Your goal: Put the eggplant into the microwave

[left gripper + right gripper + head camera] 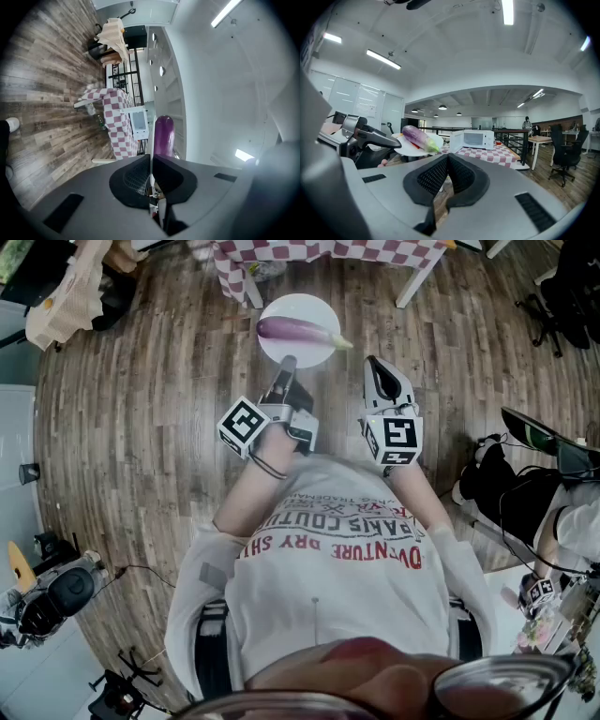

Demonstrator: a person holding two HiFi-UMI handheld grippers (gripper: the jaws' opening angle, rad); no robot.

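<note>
Purple eggplant (295,330): on plate (302,306); not yet in microwave (474,139);
Left gripper (288,363): pinching plate rim;
Right gripper (374,363): pressed together, empty

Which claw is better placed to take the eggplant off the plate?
Right. The left claw is clamped on the rim of the white plate, carrying the eggplant. The right claw is shut on nothing, beside the plate, so it is free.
</note>
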